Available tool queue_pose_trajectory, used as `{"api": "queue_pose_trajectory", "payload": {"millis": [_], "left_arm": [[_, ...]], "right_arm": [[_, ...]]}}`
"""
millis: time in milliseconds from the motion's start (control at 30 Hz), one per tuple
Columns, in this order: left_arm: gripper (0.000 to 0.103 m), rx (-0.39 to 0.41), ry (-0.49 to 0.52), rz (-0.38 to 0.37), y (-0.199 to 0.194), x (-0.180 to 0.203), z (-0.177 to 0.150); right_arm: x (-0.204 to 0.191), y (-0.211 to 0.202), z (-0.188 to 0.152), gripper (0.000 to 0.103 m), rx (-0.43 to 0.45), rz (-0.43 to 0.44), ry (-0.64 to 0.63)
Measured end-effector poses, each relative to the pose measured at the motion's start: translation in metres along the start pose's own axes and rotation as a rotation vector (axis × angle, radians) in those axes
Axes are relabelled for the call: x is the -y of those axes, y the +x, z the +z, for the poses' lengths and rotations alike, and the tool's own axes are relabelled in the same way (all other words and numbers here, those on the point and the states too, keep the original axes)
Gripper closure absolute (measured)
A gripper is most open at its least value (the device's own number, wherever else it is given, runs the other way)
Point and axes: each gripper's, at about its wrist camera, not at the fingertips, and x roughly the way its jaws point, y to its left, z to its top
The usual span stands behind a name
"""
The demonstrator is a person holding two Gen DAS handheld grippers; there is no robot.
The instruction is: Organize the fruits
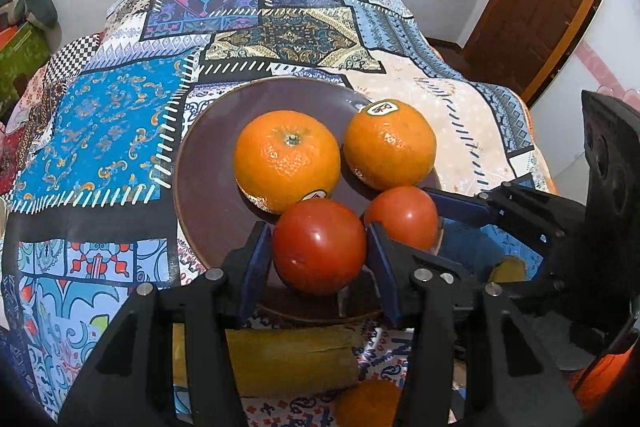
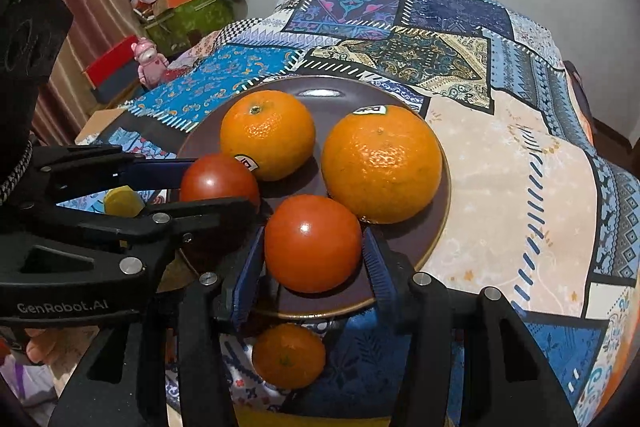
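A table draped in a patchwork-print cloth [image 2: 500,163] of blue, navy, cream and turquoise panels with white stitch marks. A dark brown plate [image 2: 404,239] rests directly on the cloth near its front. Just in front of the plate, lying on the cloth itself, is a small orange [image 2: 289,355], and beside it a yellow banana [image 1: 288,359] lies along the near edge. A small yellow object [image 2: 123,202], too hidden to identify, sits by the left of the plate.
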Motion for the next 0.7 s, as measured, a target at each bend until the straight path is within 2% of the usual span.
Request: {"api": "queue_pose_trajectory", "payload": {"millis": [100,267,467,700], "left_arm": [[0.047,0.013,-0.017,-0.009,-0.006,-0.003,0.000],[0.047,0.034,-0.032,0.008,-0.024,-0.006,-0.004],[0.035,0.073,0.002,0.057,-0.054,-0.009,-0.016],[0.022,0.040,-0.024,0.109,-0.068,-0.022,-0.040]], "right_arm": [[0.001,-0.005,-0.001,0.053,0.008,0.004,0.013],[0.003,-0.020,-0.003,0.050,0.030,-0.015,0.023],[0.009,-0.037,-0.010,0.047,0.044,-0.049,0.054],[0.017,-0.059,-0.032,0.040,0.042,-0.068,0.096]]}}
